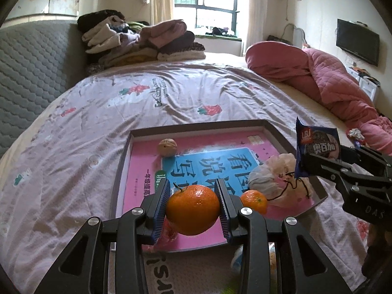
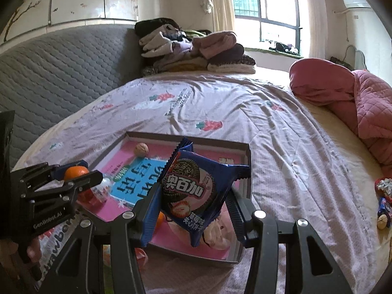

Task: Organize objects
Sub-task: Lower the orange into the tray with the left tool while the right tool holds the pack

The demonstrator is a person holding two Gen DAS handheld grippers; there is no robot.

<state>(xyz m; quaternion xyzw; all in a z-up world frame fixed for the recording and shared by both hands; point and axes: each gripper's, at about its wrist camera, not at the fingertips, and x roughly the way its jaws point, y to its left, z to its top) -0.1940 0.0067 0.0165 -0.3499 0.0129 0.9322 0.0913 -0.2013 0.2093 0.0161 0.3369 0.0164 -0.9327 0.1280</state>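
Between my left pads I am holding a mandarin (image 1: 193,210), jaws partly open and pressing on its two sides, stem tipping up and to the left; my left gripper (image 1: 193,210) is pointing down at the near half of the tray (image 1: 196,124). Just below the fruit I am reading pink tray floor, so the drop spot lies straight under and slightly ahead of the jaws, not off to a side. Just right of my right-hand pad a second mandarin (image 1: 254,201) is lying in the tray, close enough that I judge a release could roll mine into it. Beyond that a pale crumpled bundle (image 1: 274,178) is sitting at the right rim, and a walnut (image 1: 167,147) is resting at the far left corner. My right gripper (image 2: 193,210) is carrying a blue biscuit packet (image 2: 196,191), jaws set wider and clamping its two edges, the packet standing upright with its long axis running from the jaws up and away. It is hanging over the tray's right, near part, above the bundle. Left hand is nearer the open floor; right has the more crowded landing. More loose items (image 2: 383,203) are waiting on the bedsheet (image 2: 281,147) well to the right.
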